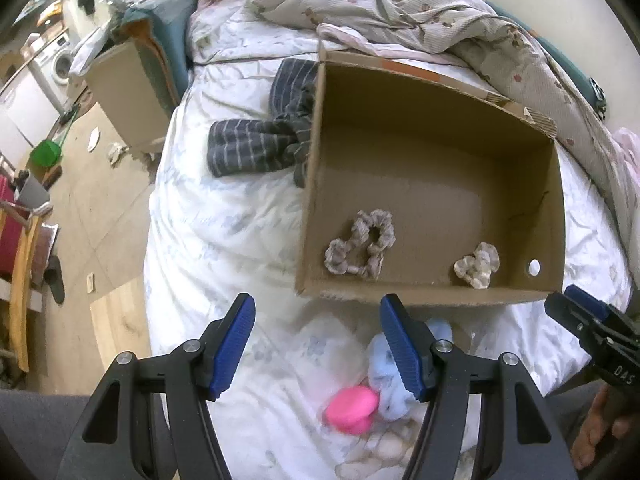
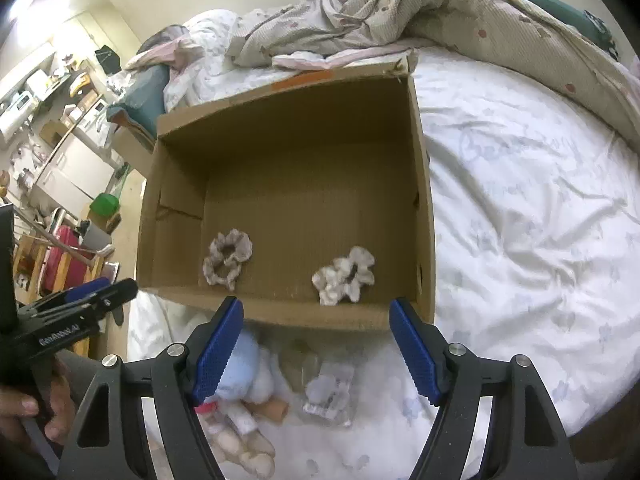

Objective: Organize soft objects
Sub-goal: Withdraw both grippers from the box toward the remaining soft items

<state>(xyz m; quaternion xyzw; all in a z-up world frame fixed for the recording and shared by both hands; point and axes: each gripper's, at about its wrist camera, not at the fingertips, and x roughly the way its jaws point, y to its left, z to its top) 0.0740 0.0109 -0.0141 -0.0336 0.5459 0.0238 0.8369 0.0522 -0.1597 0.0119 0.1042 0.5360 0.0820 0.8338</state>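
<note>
An open cardboard box point(image 1: 436, 296) point(image 2: 288, 316) lies on the white bed. Inside it are a grey-pink scrunchie point(image 1: 360, 246) point(image 2: 227, 257) and a cream scrunchie point(image 1: 478, 265) point(image 2: 344, 275). In front of the box lie a light blue soft toy point(image 1: 386, 376) point(image 2: 250, 364), a pink round object point(image 1: 350, 404) and a small clear packet point(image 2: 328, 394). My left gripper point(image 1: 318, 344) is open above the sheet, left of the blue toy. My right gripper point(image 2: 316, 348) is open above the packet; it shows at the left wrist view's right edge point(image 1: 580, 314).
Striped dark socks point(image 1: 256, 140) lie left of the box. A rumpled floral blanket point(image 1: 400, 8) point(image 2: 400, 12) is behind it. A second cardboard box point(image 1: 128, 92) stands beside the bed. The floor at left holds a green bin point(image 1: 46, 152) and furniture.
</note>
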